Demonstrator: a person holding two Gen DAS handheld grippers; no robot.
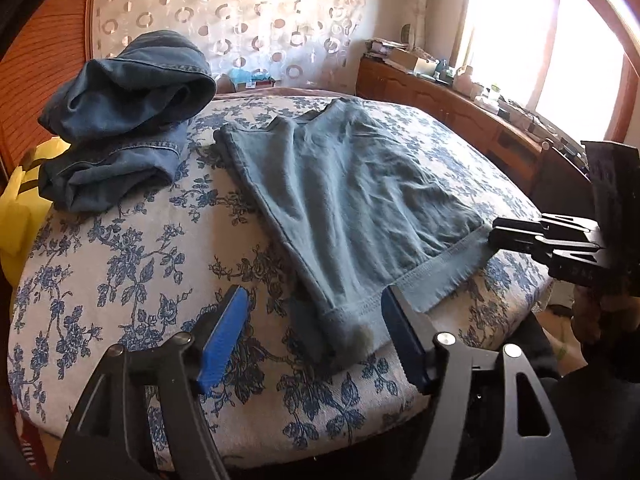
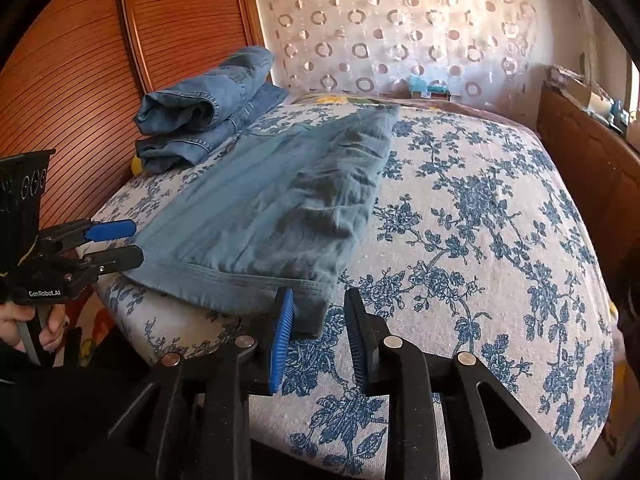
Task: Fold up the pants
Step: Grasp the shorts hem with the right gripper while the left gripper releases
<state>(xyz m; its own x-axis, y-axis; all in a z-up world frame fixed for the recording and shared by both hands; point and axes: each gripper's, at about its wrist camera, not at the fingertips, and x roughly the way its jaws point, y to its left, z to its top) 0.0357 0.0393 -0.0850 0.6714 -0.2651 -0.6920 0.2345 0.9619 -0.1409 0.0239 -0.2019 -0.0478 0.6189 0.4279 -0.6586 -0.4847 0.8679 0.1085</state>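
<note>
Grey-blue pants (image 1: 344, 184) lie folded flat on the floral bed cover (image 1: 132, 264), hems toward me; they also show in the right wrist view (image 2: 264, 208). My left gripper (image 1: 312, 308) is open, its blue pads straddling the near hem corner without pinching it. My right gripper (image 2: 318, 312) is open around the other hem corner, cloth between its pads. The right gripper (image 1: 496, 232) shows at the hem's right end in the left wrist view. The left gripper (image 2: 128, 244) shows at the hem's left end in the right wrist view.
A stack of folded blue jeans (image 1: 124, 120) sits at the far left of the bed, also in the right wrist view (image 2: 208, 108). A wooden sideboard (image 1: 460, 112) with clutter runs along the right under a bright window. A slatted wooden headboard (image 2: 80, 64) stands at left.
</note>
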